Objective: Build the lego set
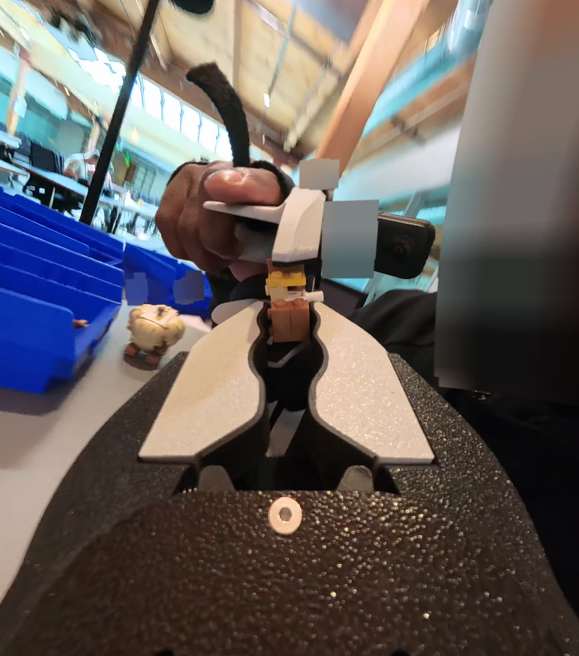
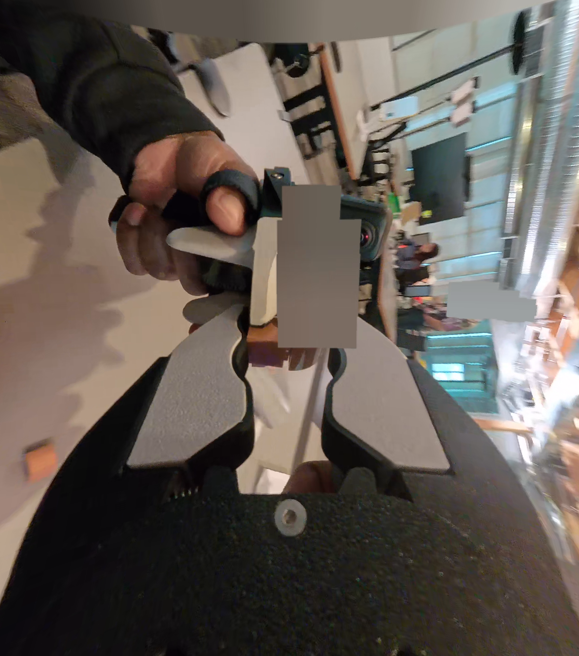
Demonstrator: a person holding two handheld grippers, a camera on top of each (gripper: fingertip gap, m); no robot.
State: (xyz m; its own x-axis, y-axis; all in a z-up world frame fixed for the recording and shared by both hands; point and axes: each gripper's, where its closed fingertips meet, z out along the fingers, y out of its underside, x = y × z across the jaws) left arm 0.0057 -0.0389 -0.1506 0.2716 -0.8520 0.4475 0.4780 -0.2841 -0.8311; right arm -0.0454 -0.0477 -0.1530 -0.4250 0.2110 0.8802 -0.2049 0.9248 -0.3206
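The left claw (image 1: 288, 319) is clamped on the brown base of a small brick figure (image 1: 289, 309) — the right claw (image 1: 295, 245) grips the figure's top from above, both held over the white surface (image 1: 32, 443). Farther left stands a cream toy animal (image 1: 154, 328), then blue bins (image 1: 32, 277).

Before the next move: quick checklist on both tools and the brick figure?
1. Left tool clamped on the brick figure: ok, both pads on its brown base.
2. Right tool gripping the figure: cannot tell, a patch covers it.
3. Right tool's finger at the figure's top: ok, touching.
4. Cream brick model away from both tools: ok, standing by the blue bins.
5. Loose brown brick: ok, lying apart.
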